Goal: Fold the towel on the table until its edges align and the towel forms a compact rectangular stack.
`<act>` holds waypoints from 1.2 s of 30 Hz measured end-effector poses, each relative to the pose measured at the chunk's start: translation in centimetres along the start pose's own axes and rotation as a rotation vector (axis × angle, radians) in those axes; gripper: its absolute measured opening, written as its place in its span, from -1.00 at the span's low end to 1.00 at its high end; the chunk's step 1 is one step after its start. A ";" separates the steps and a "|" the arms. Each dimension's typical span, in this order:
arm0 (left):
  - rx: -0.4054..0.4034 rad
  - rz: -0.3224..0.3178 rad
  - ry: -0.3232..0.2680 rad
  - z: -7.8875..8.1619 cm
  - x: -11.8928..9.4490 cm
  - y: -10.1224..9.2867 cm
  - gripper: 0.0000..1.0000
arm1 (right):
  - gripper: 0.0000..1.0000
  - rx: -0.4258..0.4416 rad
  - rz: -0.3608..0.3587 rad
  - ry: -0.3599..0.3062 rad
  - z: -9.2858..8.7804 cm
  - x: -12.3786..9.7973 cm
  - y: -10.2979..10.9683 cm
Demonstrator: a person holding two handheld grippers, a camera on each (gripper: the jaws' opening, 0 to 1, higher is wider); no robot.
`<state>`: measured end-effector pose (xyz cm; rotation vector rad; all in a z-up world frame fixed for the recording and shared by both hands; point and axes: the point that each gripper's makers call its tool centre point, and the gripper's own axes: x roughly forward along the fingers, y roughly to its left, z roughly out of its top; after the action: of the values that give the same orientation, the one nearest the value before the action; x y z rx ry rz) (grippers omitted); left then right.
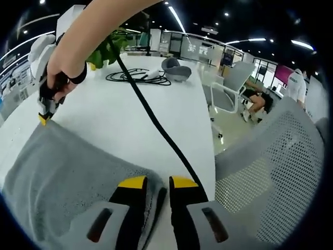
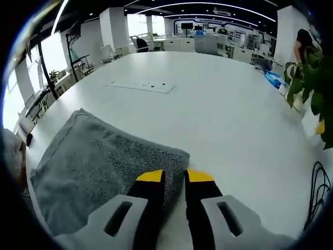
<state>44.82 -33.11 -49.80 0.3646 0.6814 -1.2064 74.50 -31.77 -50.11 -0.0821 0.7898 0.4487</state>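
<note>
Towel (image 1: 67, 177) edge is clamped by L gripper (image 1: 157, 182) and R gripper (image 2: 175, 175), corners held for folding.

left tool (image 1: 157, 183) pinching grey towel (image 1: 62, 177) edge; right tool (image 1: 44, 115) on far corner; white table (image 1: 119, 114)

white table (image 2: 229, 109), grey towel (image 2: 99, 161), coiled black cable (image 1: 136, 77), power strip (image 2: 141, 85)

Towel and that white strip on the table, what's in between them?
Nothing. In the right gripper view, bare white table lies between the grey towel and the white strip.
</note>
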 end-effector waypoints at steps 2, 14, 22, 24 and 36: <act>0.005 0.000 0.003 -0.2 0.1 0.0 -0.67 | -0.74 0.026 -0.005 0.007 -0.3 0.1 -0.5; -0.005 0.016 0.002 -0.2 0.2 0.1 -0.89 | -0.96 0.042 0.009 0.015 -1.0 0.0 -0.4; -0.028 0.019 -0.022 0.3 -0.5 0.4 -0.92 | -0.98 0.064 0.023 0.019 -0.8 0.1 -0.4; -0.044 0.023 -0.041 0.7 -1.0 0.5 -0.92 | -0.98 0.065 0.025 0.014 -0.5 -0.1 -0.4; -0.058 0.062 -0.079 1.4 -2.6 0.8 -0.92 | -0.99 0.056 0.023 -0.006 0.8 -1.1 0.4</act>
<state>45.50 -31.81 -47.13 0.2856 0.6312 -1.1340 74.20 -31.65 -48.71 -0.0201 0.7978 0.4478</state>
